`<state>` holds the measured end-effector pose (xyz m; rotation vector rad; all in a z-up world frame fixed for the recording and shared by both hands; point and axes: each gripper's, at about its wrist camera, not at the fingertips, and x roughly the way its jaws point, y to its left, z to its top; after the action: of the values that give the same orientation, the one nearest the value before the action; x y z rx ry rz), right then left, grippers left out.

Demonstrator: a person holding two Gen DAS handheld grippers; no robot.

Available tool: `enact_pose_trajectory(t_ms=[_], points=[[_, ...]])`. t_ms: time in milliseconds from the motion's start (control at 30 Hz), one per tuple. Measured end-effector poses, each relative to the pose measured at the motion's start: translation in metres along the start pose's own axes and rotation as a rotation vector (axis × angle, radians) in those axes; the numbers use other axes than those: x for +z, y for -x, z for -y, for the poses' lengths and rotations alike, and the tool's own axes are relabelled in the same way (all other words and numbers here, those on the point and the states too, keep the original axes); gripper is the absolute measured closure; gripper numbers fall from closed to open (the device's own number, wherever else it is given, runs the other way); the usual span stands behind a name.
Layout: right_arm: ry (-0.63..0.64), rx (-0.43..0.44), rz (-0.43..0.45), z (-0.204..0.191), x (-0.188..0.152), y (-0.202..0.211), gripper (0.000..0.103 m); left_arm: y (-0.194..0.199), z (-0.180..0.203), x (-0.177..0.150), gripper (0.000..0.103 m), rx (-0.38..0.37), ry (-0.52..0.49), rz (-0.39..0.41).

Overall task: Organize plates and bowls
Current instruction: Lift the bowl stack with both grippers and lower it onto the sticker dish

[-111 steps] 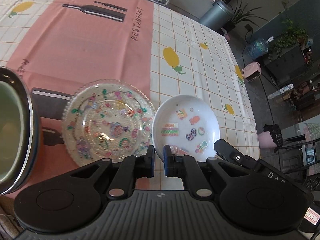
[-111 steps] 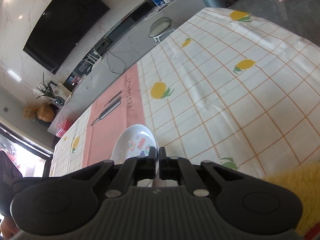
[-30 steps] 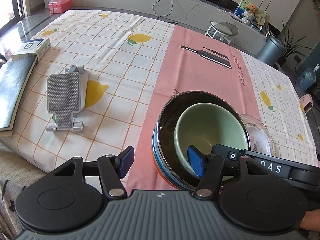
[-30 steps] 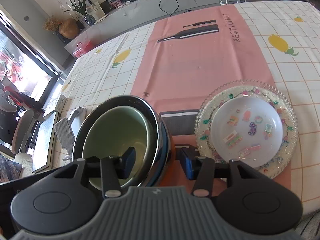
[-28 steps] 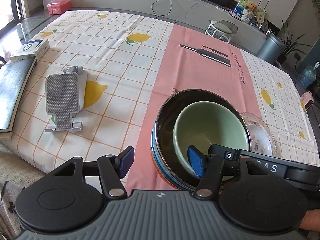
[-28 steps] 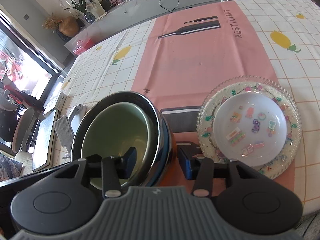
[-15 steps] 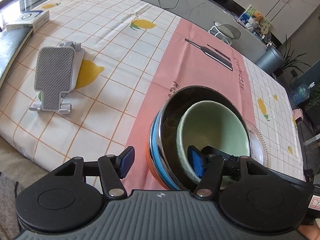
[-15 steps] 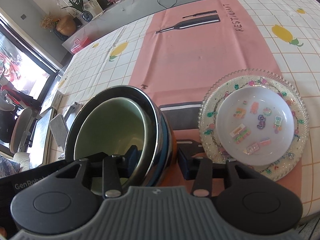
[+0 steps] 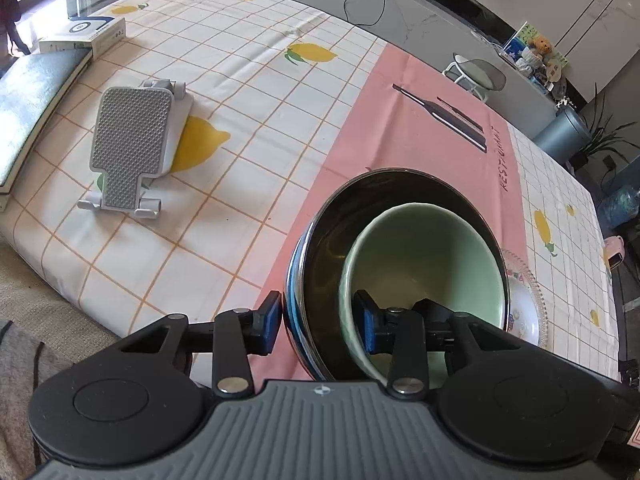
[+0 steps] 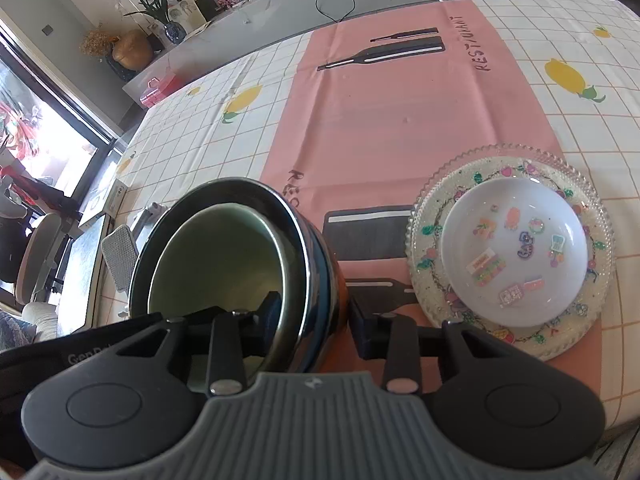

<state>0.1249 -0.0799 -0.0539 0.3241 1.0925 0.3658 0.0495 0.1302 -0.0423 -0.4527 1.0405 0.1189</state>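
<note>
My left hand-held gripper narrowed since 0.5 s ago, both still unclamped, straddling the dark steel bowl nesting the glossy pale-green ceramic bowl on the counter; right hand-held gripper likewise.

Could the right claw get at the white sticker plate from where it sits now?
Probably not at once: the right claw straddles the wall of the stacked bowls. Once it lets go, the white sticker plate lies uncovered on the glass plate, just right.
</note>
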Motion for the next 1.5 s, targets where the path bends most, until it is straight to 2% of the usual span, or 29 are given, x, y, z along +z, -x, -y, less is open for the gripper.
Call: enact_pose_trajectory(t_ms=[200, 333, 633, 833, 1167, 1367, 1500], points=[[-0.020, -0.014, -0.017, -0.001, 0.001, 0.000, 0.068, 0.001, 0.001, 0.003, 0.060, 0.018, 0.021, -0.035], [-0.042, -0.010, -0.023, -0.002, 0.005, 0.004, 0.069, 0.010, 0.008, 0.008, 0.060, 0.035, 0.027, -0.028], [-0.039, -0.013, 0.026, -0.003, 0.020, 0.035, 0.069, 0.026, 0.037, 0.021, 0.060, 0.020, 0.011, -0.032], [-0.065, -0.040, 0.051, 0.018, 0.033, 0.060, 0.069, 0.024, 0.070, 0.023, 0.060, -0.009, -0.033, -0.036], [-0.103, -0.138, 0.049, 0.066, 0.053, 0.093, 0.069, 0.000, 0.129, 0.021, 0.060, -0.086, -0.104, -0.134], [-0.133, -0.180, 0.035, 0.092, 0.057, 0.096, 0.069, -0.019, 0.152, 0.017, 0.060, -0.102, -0.150, -0.186], [-0.167, -0.188, 0.013, 0.107, 0.058, 0.089, 0.069, -0.030, 0.159, 0.014, 0.060, -0.081, -0.164, -0.200]])
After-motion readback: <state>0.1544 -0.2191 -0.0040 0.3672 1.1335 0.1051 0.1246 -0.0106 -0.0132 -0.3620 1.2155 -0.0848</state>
